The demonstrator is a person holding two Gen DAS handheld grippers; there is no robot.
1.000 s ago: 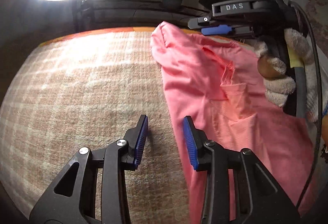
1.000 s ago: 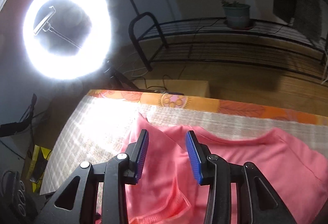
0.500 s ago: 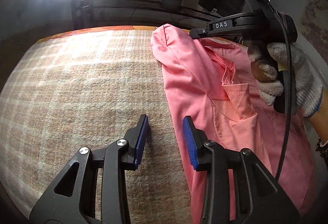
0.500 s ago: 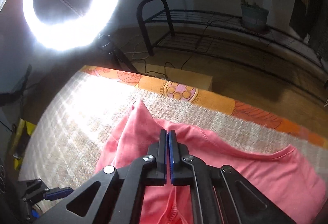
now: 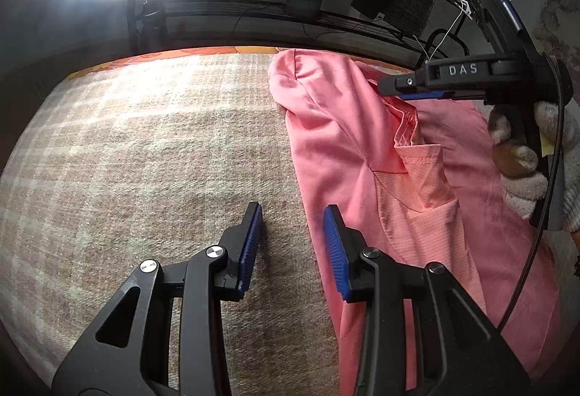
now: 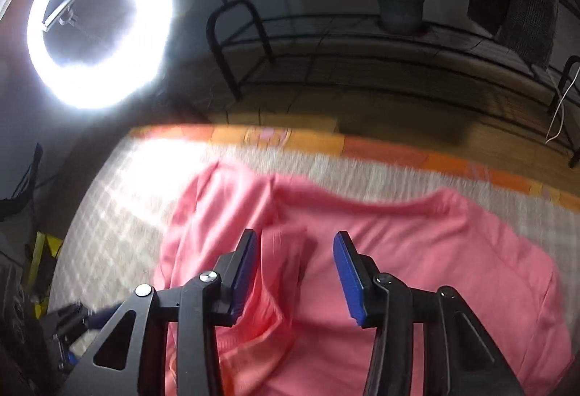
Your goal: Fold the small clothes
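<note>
Here both grippers gape over the pink shirt (image 6: 417,251) — left gripper (image 5: 293,240), right gripper (image 6: 295,272)

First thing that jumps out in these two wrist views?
The pink garment, lying rumpled on the right of the plaid cloth, with the glaring ring light beyond the table's far edge. The right tool hangs open over it, and the left tool is open at its left edge.

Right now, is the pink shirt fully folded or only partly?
Only partly: the pink shirt has one flap turned over its middle, the rest lying spread on the checked cloth.
</note>
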